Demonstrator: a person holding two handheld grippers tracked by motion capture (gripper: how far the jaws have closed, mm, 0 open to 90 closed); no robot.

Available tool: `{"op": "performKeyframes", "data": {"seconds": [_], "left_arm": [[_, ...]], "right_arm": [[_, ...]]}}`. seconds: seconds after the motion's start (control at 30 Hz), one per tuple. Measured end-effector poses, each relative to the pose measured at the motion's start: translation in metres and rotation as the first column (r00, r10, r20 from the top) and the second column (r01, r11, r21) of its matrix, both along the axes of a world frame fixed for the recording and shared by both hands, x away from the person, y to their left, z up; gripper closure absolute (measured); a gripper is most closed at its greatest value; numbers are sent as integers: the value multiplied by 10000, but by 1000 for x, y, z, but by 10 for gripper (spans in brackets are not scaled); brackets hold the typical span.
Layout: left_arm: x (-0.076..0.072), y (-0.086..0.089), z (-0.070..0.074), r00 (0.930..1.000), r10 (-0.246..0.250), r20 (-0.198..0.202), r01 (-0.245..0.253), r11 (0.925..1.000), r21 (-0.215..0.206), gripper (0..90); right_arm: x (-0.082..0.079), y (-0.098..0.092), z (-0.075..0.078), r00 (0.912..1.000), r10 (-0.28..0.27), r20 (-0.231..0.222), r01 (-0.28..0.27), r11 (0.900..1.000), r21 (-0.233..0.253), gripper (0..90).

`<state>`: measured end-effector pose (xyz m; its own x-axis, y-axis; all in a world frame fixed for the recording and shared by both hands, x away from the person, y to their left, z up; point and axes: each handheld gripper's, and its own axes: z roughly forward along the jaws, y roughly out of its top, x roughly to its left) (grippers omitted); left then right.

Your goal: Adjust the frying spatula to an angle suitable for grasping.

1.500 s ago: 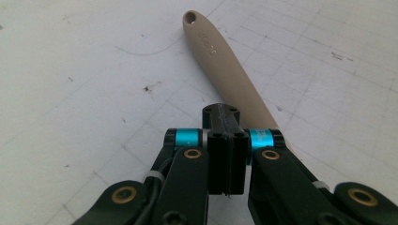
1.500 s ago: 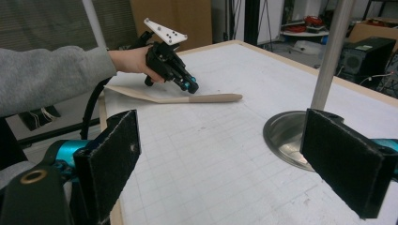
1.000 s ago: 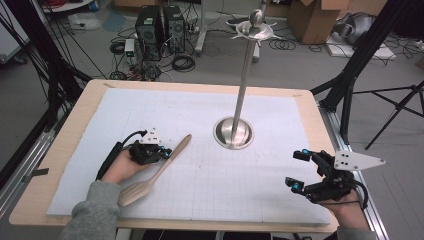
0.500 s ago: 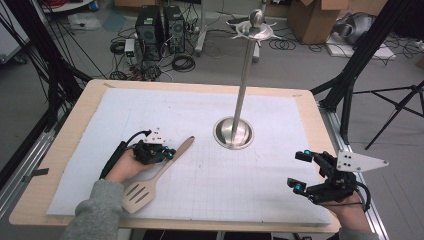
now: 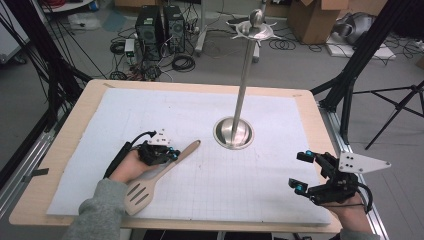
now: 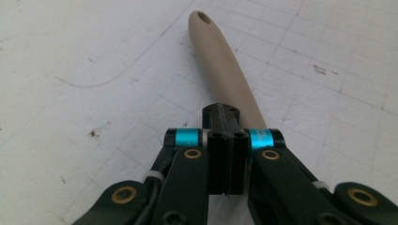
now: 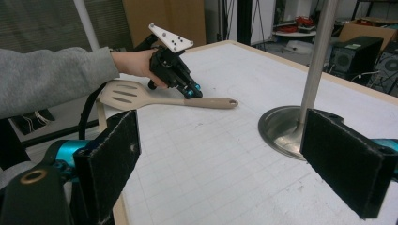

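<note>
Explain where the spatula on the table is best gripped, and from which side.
Grip the spatula on its narrow handle, coming from above across its width: it looks thin enough for the jaws, while the slotted blade is broad. The left gripper holds it there.

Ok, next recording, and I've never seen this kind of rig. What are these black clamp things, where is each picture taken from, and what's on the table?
There is no robot: a person holds a black two-jaw gripper in each hand. One camera looks down from above the table; one more rides on each gripper, looking along its jaws. The left gripper is shut on the handle of a beige slotted spatula, seen close up in its own view. The right gripper is open and holds nothing. On the white gridded mat stands a tall shiny metal stand with a round base.
</note>
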<state>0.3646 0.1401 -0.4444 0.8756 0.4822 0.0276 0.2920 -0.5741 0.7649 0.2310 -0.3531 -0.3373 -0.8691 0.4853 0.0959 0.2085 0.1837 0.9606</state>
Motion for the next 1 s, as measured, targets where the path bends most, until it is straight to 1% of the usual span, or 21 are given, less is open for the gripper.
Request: {"op": "performKeyframes", "data": {"seconds": [0.03,0.07,0.2,0.23,0.43,0.53,0.6,0.67,0.73,0.8,1.0], "left_arm": [[-1,-3,0,10000,-51,-32,51,10000,-62,895],[-1,-4,0,9998,-192,-29,192,9998,19,895],[-1,-11,1,9990,-444,25,444,9989,144,895],[-2,-13,1,9988,-486,42,485,9987,185,895],[-2,-17,1,9981,-619,16,618,9980,163,895],[-2,-18,0,9979,-643,38,643,9979,116,895],[-2,-18,1,9976,-691,16,691,9975,179,895],[-2,-19,0,9977,-676,48,675,9977,108,895],[-2,-19,1,9972,-748,49,747,9970,181,895],[-2,-20,0,9971,-762,42,762,9970,147,895],[-2,-21,0,9965,-830,35,830,9965,134,895]], "right_arm": [[0,0,0,10000,2,-6,-2,10000,-7,114],[0,0,0,10000,3,4,-3,10000,-6,114],[-2,-1,0,10000,-34,-80,34,10000,25,115],[-1,-1,0,10000,-33,-5,33,10000,12,115],[-3,-2,0,9999,-83,-75,83,10000,24,114],[-3,-3,0,9999,-102,-39,102,9999,10,114],[-3,-3,0,9999,-111,2,111,9999,3,114],[-3,-3,0,9999,-112,4,112,9999,-3,114],[-4,-3,0,9999,-114,-16,114,9999,-18,114],[-3,-3,-1,9999,-108,-10,108,9999,-43,115],[-3,-3,-2,9999,-115,-110,115,9999,-33,114]]}}
